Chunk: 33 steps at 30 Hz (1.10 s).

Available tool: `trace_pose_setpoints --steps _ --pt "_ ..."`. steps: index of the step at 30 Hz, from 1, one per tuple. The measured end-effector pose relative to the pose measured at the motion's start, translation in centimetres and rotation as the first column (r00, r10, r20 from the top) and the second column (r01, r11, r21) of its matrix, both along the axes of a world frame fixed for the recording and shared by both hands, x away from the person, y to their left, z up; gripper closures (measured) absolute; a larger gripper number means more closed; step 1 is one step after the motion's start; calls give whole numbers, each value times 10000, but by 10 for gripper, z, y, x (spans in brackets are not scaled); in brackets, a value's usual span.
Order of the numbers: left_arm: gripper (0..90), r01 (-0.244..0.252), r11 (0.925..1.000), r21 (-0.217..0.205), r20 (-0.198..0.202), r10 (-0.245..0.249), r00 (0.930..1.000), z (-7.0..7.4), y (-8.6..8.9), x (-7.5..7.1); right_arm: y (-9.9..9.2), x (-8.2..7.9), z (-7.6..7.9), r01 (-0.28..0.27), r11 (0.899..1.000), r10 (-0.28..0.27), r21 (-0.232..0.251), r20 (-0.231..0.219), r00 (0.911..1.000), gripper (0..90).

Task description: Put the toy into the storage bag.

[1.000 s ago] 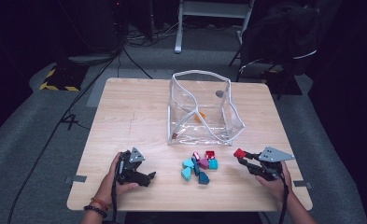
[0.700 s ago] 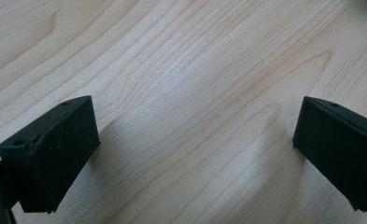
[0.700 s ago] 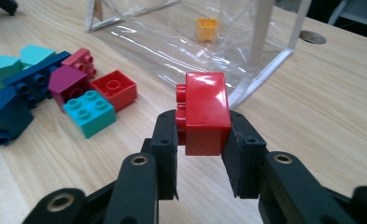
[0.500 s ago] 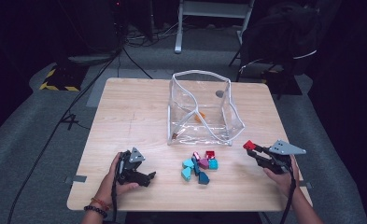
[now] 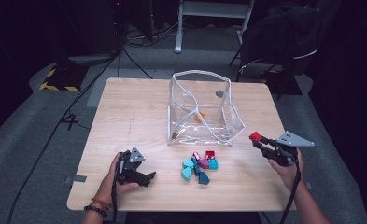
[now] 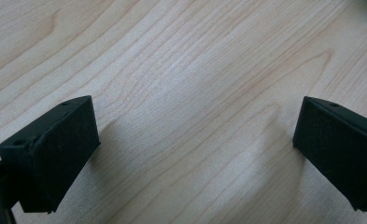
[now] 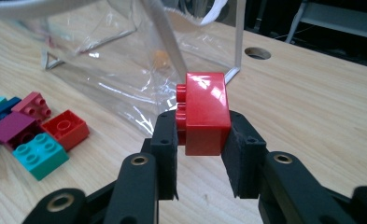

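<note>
My right gripper (image 5: 260, 141) (image 7: 203, 140) is shut on a red brick (image 5: 255, 136) (image 7: 204, 113), lifted above the table's right side, just right of the clear plastic bag (image 5: 202, 108) (image 7: 125, 60). An orange piece (image 5: 199, 116) lies inside that bag. A heap of several bricks (image 5: 199, 166), teal, blue, magenta and red, lies in front of the bag; the right gripper view has them at its left (image 7: 27, 130). My left gripper (image 5: 144, 177) (image 6: 190, 154) rests on the wood near the front left edge, its jaws wide apart with bare table between them.
The wooden table (image 5: 134, 112) has a round hole (image 5: 219, 93) (image 7: 257, 52) near the bag's far right corner. Beyond the far edge are cables, a chair and a white frame on a dark floor.
My right gripper has carried the red brick to the right and upward, away from the heap. The left gripper has stayed put.
</note>
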<state>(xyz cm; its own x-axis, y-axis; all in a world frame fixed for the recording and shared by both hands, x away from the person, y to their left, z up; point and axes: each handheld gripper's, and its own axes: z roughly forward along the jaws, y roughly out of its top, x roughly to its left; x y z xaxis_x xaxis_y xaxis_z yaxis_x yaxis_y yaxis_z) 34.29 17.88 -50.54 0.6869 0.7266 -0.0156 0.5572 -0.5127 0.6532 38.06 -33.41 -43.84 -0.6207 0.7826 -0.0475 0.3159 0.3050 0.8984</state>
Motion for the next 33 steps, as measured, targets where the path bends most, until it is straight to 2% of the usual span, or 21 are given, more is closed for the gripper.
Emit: trace_pose_setpoints --steps 6,18,23,26,33 --pt "5 1 10000 -1 -2 -1 10000 0 0 0 -5 6 13 245 9997 -243 -77 197 9995 683" --pt "5 3 10000 0 -5 -3 10000 0 0 0 -4 15 57 448 9990 -454 82 994 9940 683" --pt "5 4 10000 -2 -7 -4 10000 0 0 0 9 19 78 264 9996 -265 21 1381 9901 683" --pt "5 3 10000 -1 -3 -3 10000 0 0 0 15 21 84 146 9999 -143 -10 1489 9887 683" --pt "5 2 10000 -3 -2 -2 10000 0 0 0 46 26 105 -340 9993 364 -163 1818 9827 683"
